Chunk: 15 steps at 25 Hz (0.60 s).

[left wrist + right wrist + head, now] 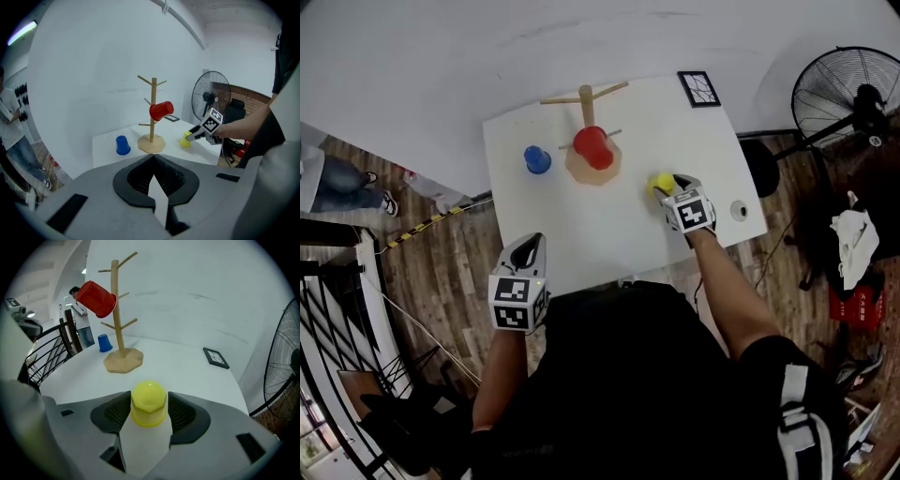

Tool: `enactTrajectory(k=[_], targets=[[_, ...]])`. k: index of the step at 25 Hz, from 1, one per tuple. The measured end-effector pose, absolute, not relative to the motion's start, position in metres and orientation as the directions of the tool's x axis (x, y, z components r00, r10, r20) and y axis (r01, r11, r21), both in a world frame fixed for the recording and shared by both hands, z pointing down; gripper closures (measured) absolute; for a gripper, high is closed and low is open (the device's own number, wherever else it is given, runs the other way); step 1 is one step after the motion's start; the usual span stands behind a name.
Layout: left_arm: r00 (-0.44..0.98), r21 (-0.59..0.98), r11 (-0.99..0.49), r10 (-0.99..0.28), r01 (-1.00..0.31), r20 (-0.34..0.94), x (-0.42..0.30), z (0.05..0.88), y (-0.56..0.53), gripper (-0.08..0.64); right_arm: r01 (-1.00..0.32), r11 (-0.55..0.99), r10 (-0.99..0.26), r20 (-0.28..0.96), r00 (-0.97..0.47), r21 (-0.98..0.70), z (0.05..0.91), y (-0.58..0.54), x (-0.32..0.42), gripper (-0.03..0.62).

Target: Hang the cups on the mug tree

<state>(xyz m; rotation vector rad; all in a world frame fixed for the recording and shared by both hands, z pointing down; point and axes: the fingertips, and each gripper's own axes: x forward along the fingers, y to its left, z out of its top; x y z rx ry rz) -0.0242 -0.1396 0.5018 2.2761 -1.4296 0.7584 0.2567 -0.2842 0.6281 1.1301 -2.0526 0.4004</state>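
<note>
I am holding the left gripper [525, 246] off the near left edge of the white table [581, 244], its jaws pressed together on nothing. Further along, the blue cup [537, 160] is standing upside down on the table, just left of the mug tree [587, 103]. The red cup [592, 146] is hanging tilted on one of the tree's pegs, above the wooden base. To the right, well apart from the tree, the yellow cup [661, 184] is sitting upside down on the table. I am keeping the right gripper [673, 190] low around it, jaws spread, one pad close on each side of the cup but not squeezing it.
</note>
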Motion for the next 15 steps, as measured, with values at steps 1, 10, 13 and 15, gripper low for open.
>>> enactTrajectory(k=[1,10,13,15], targets=[[0.345,0.010,-0.426,-0.719,-0.905,0.603,-0.025,0.502,-0.140,0.548,-0.821,0.565,-0.589,0.738,-0.331,0.082,0.629,-0.286,0.256,0.360],[0.342,0.011,-0.417,-0.728,-0.909,0.594,-0.023,0.499,-0.147,0.548,-0.808,0.582,-0.630,0.680,-0.375,0.093,0.588,-0.301,0.243,0.362],[0.348,0.009,-0.426,-0.727,-0.905,0.592,-0.022,0.498,-0.150,0.548,-0.811,0.577,-0.667,0.627,-0.403,0.093,0.560,-0.307,0.238,0.363],[0.354,0.008,-0.432,-0.727,-0.902,0.589,-0.021,0.497,-0.152,0.548,-0.816,0.572,-0.694,0.582,-0.425,0.087,0.537,-0.310,0.233,0.362]])
